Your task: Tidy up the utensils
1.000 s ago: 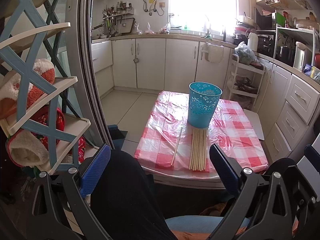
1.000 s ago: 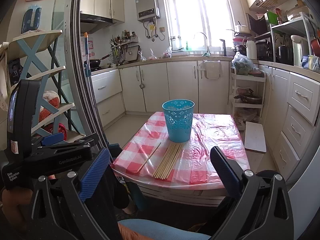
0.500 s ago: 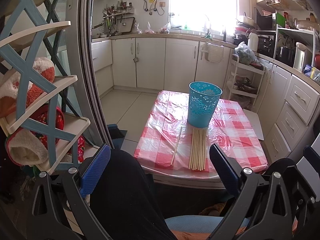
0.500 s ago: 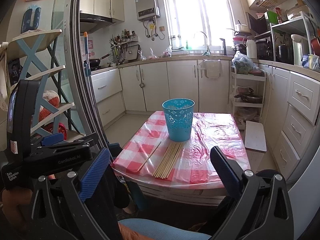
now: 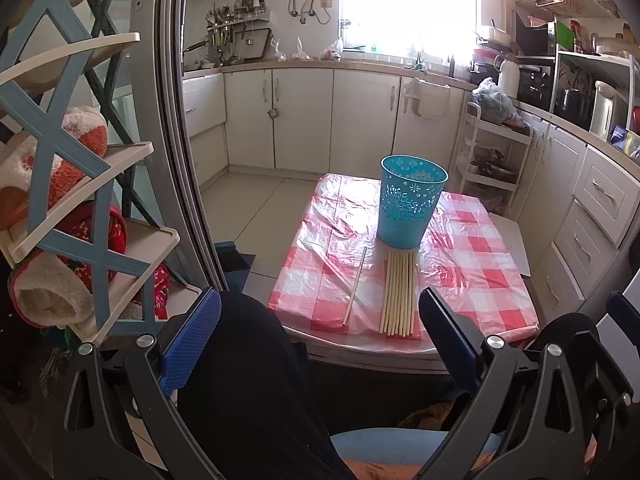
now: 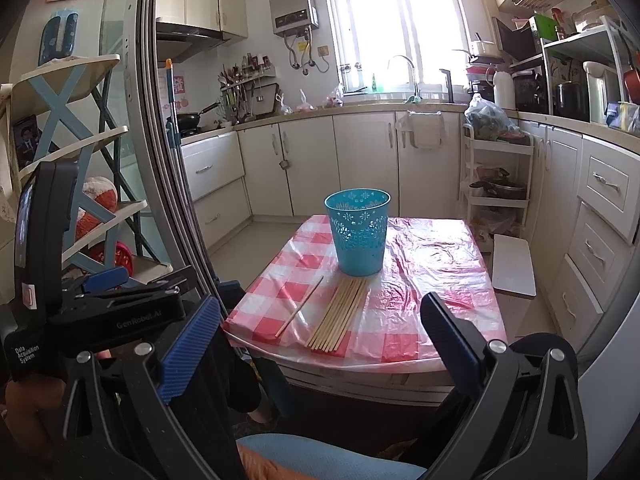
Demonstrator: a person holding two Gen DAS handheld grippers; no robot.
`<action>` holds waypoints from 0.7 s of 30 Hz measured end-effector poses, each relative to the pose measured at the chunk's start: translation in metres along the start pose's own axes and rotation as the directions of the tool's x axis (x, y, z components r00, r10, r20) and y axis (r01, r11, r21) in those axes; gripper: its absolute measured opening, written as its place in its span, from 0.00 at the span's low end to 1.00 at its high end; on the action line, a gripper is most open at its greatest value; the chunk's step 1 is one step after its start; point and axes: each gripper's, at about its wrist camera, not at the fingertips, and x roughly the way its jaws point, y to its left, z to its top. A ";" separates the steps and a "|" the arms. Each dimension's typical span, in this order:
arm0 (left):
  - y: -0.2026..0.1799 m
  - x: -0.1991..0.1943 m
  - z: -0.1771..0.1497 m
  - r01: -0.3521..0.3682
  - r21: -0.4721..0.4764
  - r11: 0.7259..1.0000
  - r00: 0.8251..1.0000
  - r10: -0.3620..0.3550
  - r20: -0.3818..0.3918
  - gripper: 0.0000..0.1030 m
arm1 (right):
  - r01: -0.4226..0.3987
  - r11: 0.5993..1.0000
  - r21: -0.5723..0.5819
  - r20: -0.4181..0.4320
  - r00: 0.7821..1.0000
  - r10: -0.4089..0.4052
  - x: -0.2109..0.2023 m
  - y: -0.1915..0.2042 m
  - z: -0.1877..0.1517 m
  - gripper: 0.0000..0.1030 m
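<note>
Chopsticks laid out before a blue basket, both grippers held back and spread wide.

On the red-and-white checked table (image 5: pixel 476 276), a tidy row of pale wooden chopsticks (image 5: pixel 397 293) lies side by side, far ends touching the foot of the upright perforated turquoise basket (image 5: pixel 408 202). One single chopstick (image 5: pixel 354 285) lies apart, just left of the row. The left gripper (image 5: pixel 320 332) and right gripper (image 6: pixel 320 338) hang short of the table's near edge, jaws released, grasping nothing.

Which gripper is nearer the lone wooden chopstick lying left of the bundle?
Left, probably: left gripper faces the lone wooden chopstick nearly head-on; right gripper sits off to its right.
</note>
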 end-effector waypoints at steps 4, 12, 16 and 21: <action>0.001 0.003 0.000 0.001 -0.005 1.000 1.000 -0.001 -0.004 0.93 | 0.001 1.000 -0.005 -0.002 1.000 -0.001 0.001 0.000 0.000 0.94; 0.004 0.004 0.001 0.002 -0.007 1.000 1.000 -0.002 -0.001 0.93 | 0.002 1.000 -0.016 0.029 1.000 -0.001 0.002 0.000 0.000 0.94; 0.006 0.004 0.001 0.002 -0.008 1.000 1.000 -0.002 0.002 0.93 | 0.003 1.000 -0.028 0.027 1.000 -0.003 0.002 0.000 -0.001 0.94; 0.007 0.005 0.001 -0.001 -0.013 1.000 1.000 0.001 0.000 0.93 | -0.001 1.000 -0.028 0.026 1.000 0.002 0.003 0.001 -0.002 0.94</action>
